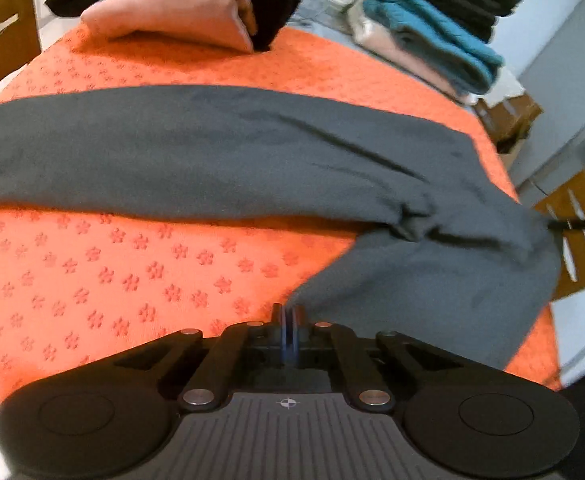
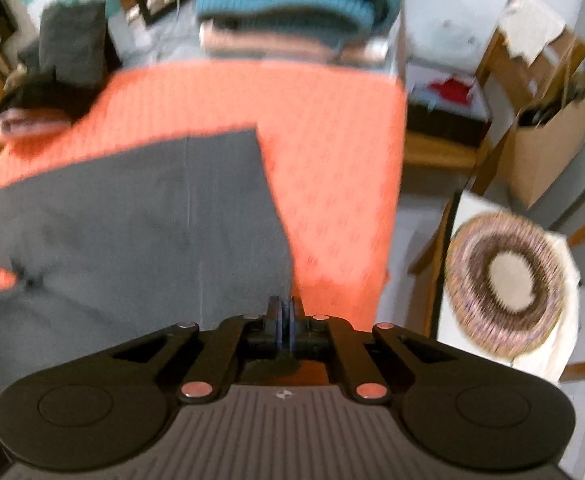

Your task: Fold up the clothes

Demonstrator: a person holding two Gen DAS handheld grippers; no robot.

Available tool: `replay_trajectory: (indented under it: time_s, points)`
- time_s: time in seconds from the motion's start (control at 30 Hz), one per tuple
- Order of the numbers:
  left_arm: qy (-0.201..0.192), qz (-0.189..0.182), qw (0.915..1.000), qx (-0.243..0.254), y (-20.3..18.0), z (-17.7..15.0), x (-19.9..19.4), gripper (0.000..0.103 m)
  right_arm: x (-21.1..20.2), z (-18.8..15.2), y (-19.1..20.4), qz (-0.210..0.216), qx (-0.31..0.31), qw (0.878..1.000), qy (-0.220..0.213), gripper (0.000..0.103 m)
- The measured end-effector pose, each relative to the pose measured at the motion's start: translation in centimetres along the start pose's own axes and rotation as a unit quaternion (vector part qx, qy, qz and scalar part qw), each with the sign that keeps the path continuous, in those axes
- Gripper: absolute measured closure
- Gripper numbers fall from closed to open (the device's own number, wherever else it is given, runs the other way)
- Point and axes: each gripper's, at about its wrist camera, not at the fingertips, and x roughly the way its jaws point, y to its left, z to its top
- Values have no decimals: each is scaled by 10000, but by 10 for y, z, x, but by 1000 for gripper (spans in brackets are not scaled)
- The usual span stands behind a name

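A dark grey garment [image 1: 212, 152] lies spread in a long band across an orange patterned cloth [image 1: 92, 280]. One part of it folds toward the near right. My left gripper [image 1: 288, 314] is shut at the near edge of that part, with the fabric reaching its fingertips. In the right wrist view the same grey garment [image 2: 132, 220] covers the left half of the orange cloth [image 2: 332, 160]. My right gripper [image 2: 286, 306] is shut on the garment's right-hand edge, where grey meets orange.
A folded pink garment [image 1: 172, 16] and a black one [image 1: 276, 0] lie at the far side. A stack of folded clothes topped by a teal knit [image 1: 432, 28] stands far right. Beside the table are a chair with a round woven cushion [image 2: 508, 284] and a paper bag [image 2: 548, 148].
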Motion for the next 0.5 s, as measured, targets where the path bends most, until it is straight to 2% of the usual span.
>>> replay_trajectory:
  time_s: [0.1, 0.2, 0.33, 0.43, 0.5]
  points:
    - [101, -31, 9999, 14, -6, -3, -17, 98, -11, 13, -4, -75, -56, 9999, -117, 99]
    - [401, -95, 9991, -134, -7, -14, -17, 98, 4, 11, -5, -159, -183, 9995, 184, 99]
    - [689, 136, 9973, -229, -9, -31, 1, 96, 39, -5, -2, -268, -370, 9963, 724, 98]
    - [608, 123, 9978, -212, -11, -31, 0, 81, 44, -8, 0, -399, -502, 9951, 754, 89]
    - [477, 113, 9987, -151, -11, -27, -7, 65, 33, -1, 0, -444, -486, 9963, 551, 75]
